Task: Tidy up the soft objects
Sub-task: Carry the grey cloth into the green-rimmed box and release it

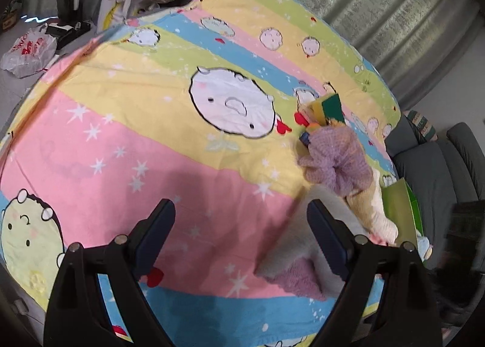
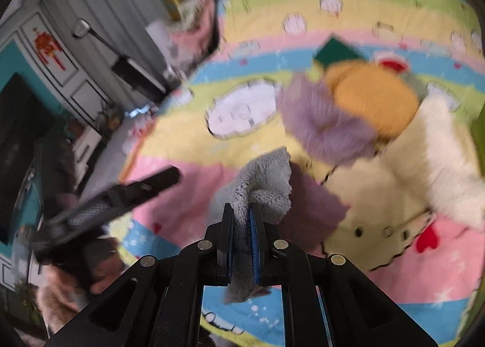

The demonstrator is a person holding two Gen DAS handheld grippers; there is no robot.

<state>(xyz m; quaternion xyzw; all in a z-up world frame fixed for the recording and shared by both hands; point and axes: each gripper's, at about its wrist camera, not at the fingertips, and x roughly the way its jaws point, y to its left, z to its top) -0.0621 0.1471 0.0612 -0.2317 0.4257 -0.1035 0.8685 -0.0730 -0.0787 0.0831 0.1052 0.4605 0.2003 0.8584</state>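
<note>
Left wrist view: left tongs (image 1: 241,219) wide open, nothing between pads, hovering over pink stripe of bed sheet (image 1: 127,141). Pile of soft things lies far right of tongs: purple knit piece (image 1: 336,159), cream plush (image 1: 371,210) near it, green sponge (image 1: 332,106) farther.

Right wrist view: right tongs (image 2: 241,216) clamped tight on grey fluffy cloth (image 2: 260,183), cloth hanging below. Pile ahead and right: orange plush (image 2: 369,98) on top. Right hand nearer pile.

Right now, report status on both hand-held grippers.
Left hand-held gripper open, empty. Right hand-held gripper shut on grey cloth. Soft pile ahead; nothing blocking.
</note>
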